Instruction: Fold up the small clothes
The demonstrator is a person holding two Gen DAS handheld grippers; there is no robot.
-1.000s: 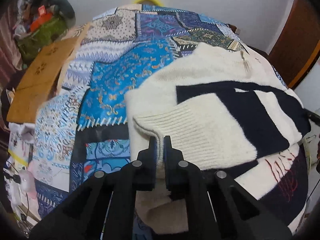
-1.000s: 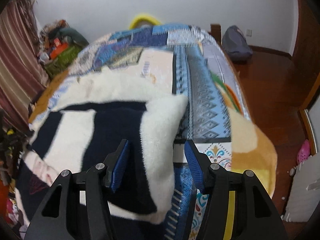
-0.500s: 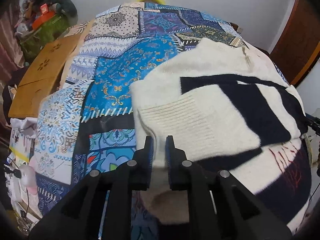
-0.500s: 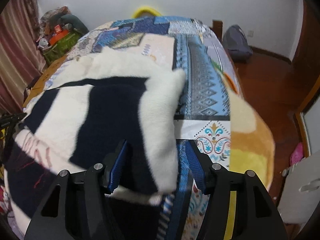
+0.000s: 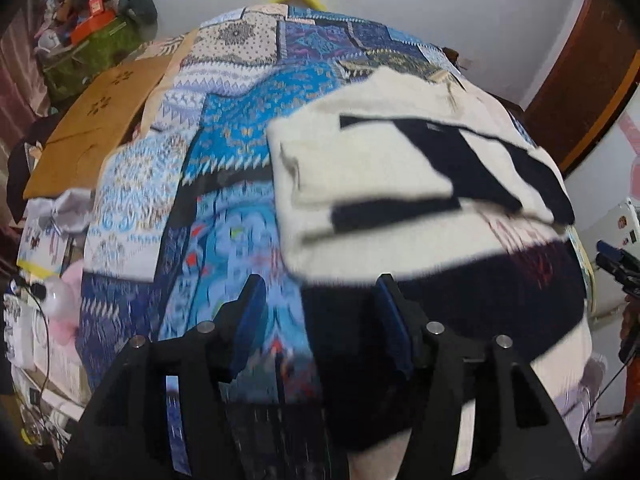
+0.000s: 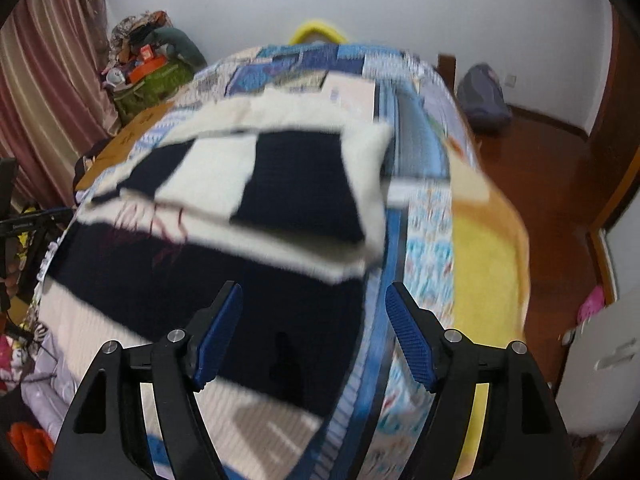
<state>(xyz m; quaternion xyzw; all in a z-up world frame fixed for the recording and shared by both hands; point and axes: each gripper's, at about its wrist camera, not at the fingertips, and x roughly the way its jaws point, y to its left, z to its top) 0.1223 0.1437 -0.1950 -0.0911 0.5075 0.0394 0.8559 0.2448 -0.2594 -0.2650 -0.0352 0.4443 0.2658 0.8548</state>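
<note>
A cream and navy knit sweater (image 5: 384, 184) lies on the bed with both sleeves folded in over its body. It also shows in the right wrist view (image 6: 280, 184). My left gripper (image 5: 320, 320) is open and empty, just short of the sweater's near left hem. My right gripper (image 6: 312, 332) is open and empty over the sweater's near right hem. The nearest part of the hem is hidden behind the gripper bodies.
The sweater rests on a blue patchwork bedspread (image 5: 224, 152). A cardboard sheet (image 5: 92, 128) and a clutter pile (image 5: 96, 40) lie at the bed's far left. A yellow blanket edge (image 6: 488, 264) and wooden floor (image 6: 560, 184) are to the right.
My left gripper has let go of the sleeve cuff, opened and pulled back toward the hem. The sleeve now lies folded on the body. My right gripper has drawn back too, still open.
</note>
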